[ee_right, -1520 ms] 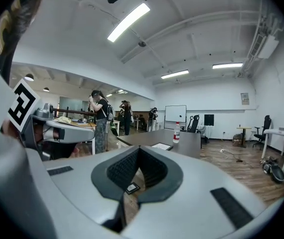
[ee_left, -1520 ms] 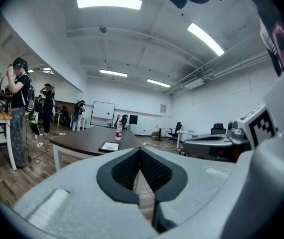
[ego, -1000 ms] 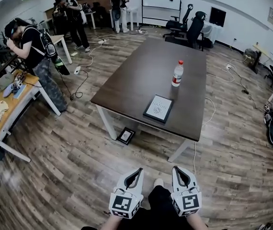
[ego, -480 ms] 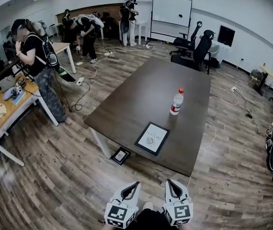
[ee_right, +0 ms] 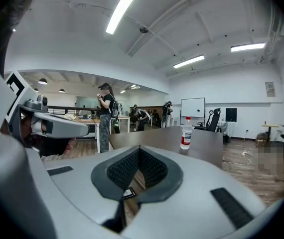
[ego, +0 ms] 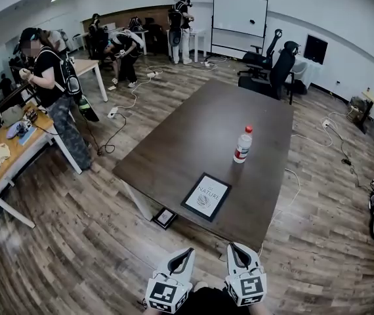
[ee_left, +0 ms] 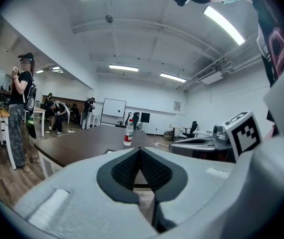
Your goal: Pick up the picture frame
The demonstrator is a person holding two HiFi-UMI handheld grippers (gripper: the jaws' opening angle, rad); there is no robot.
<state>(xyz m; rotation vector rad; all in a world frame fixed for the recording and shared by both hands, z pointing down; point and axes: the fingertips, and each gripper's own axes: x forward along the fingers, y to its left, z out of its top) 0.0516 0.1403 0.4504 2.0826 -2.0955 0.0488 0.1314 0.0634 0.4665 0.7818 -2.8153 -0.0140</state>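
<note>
A black picture frame with a white print lies flat near the front edge of the dark brown table. A second, smaller frame lies on the floor under the table's front left corner; the same small frame shows low in the right gripper view. My left gripper and right gripper hang side by side at the bottom of the head view, short of the table, both shut and empty. In the left gripper view the shut left gripper points level at the table edge.
A plastic water bottle stands on the table behind the frame. A person with a backpack stands at a wooden bench on the left. Office chairs, a whiteboard and floor cables lie beyond.
The table and the frame have come closer in the head view as I move toward them. Both grippers stay shut, low in the picture.
</note>
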